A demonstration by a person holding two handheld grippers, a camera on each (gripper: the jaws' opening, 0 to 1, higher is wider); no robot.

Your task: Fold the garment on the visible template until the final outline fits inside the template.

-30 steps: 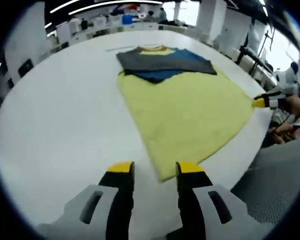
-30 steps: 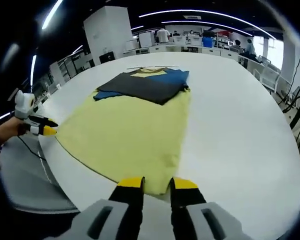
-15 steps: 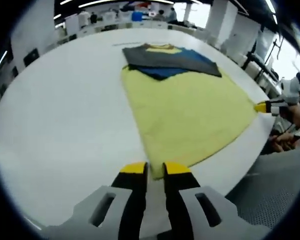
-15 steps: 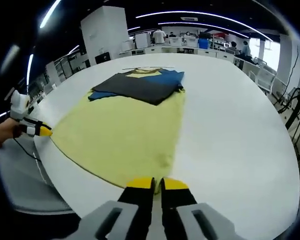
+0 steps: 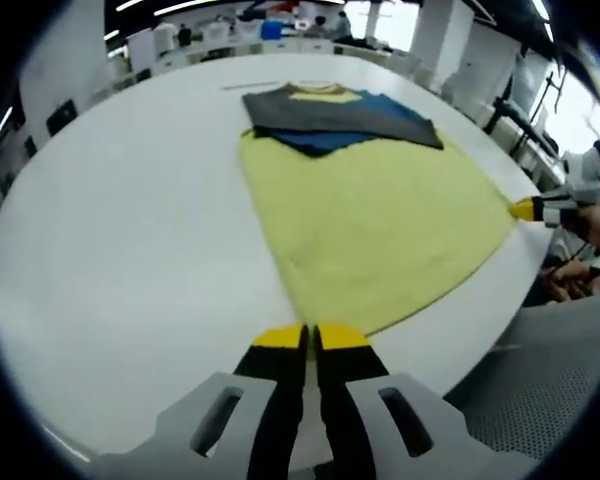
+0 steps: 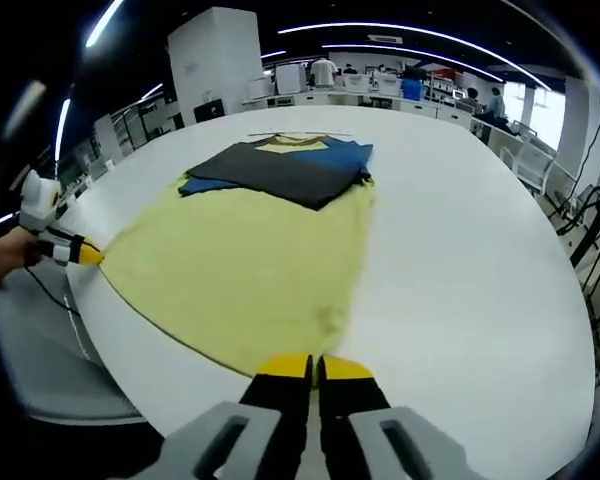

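Note:
A yellow garment (image 5: 380, 215) lies flat on the round white table (image 5: 130, 250), hem toward me. Its dark grey and blue upper part (image 5: 330, 112) is folded over near the collar. My left gripper (image 5: 310, 336) is shut on one hem corner at the near table edge. My right gripper (image 5: 525, 209) pinches the other hem corner at the right. In the right gripper view the same garment (image 6: 250, 265), with its dark folded part (image 6: 280, 172), spreads ahead. There the right gripper (image 6: 315, 366) is shut on its corner, and the left gripper (image 6: 88, 256) holds the far left corner.
A thin dark line (image 5: 250, 86) runs on the table just beyond the collar. The table edge and grey floor (image 5: 540, 380) lie close below both grippers. A hand (image 6: 5, 255) holds the left gripper. Workbenches and people (image 6: 325, 72) stand far behind the table.
Both pairs of jaws stood open around the hem corners a second ago. They have since closed onto the yellow fabric. The garment has stayed flat.

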